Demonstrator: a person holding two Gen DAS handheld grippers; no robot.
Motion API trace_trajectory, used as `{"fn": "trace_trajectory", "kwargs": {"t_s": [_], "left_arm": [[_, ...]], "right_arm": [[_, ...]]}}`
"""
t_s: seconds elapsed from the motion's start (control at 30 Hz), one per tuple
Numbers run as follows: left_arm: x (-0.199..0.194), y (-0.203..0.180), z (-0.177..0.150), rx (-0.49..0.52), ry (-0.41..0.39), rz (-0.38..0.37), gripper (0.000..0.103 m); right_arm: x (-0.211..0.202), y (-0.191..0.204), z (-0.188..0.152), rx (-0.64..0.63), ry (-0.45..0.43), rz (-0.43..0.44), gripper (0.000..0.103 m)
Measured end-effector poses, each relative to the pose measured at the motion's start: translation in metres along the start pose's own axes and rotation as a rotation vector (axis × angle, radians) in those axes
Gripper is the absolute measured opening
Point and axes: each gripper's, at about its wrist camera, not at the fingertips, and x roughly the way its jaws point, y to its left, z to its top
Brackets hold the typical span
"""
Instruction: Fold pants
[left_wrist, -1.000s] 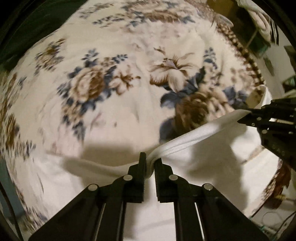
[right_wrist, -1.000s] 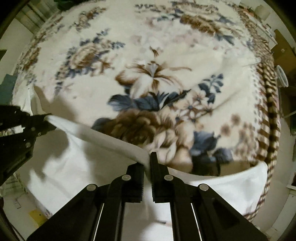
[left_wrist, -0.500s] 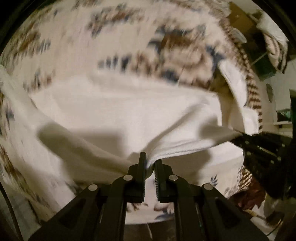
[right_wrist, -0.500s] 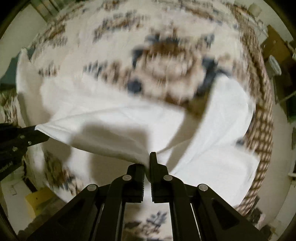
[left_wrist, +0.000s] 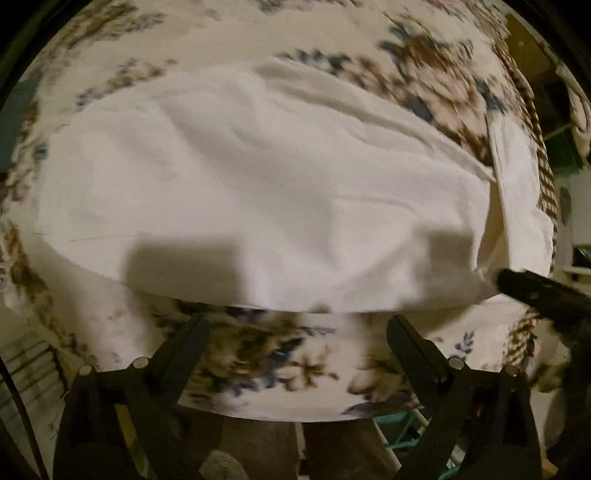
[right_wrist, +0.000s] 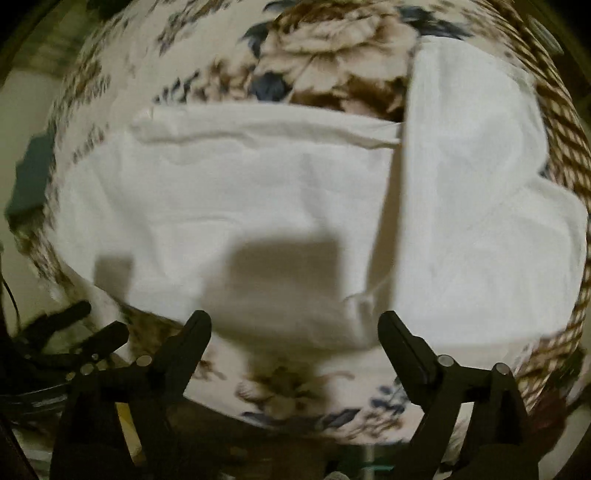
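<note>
We see the white pants (left_wrist: 258, 192) lying spread across the middle of the left wrist view, on a flowered blanket (left_wrist: 280, 365) that fills the frame around them. The left claw (left_wrist: 297, 325) stands released at the bottom centre, its two fingers wide apart and holding nothing, just short of the near edge of the cloth. At the right edge of that view the black tip of the right claw (left_wrist: 517, 282) touches the near right corner of the pants.

In the right wrist view the pants (right_wrist: 240, 206) fill the centre, with one panel running up the right side. The right claw (right_wrist: 295, 325) is likewise spread wide and empty at the bottom centre. The left claw (right_wrist: 92, 332) appears blurred at the lower left.
</note>
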Motion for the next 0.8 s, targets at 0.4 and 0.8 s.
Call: {"fn": "trace_trajectory", "kwargs": {"t_s": [0.4,0.8], "left_arm": [[0.017,0.022,0.049,0.054,-0.179,0.24,0.098],[0.03,-0.007,0.059,0.062,-0.171,0.277,0.098]], "right_arm": [[-0.009,-0.048,0.132,0.181,-0.16,-0.329,0.094],[-0.031,-0.106,0.121,0.369,-0.266,-0.299,0.009]]}}
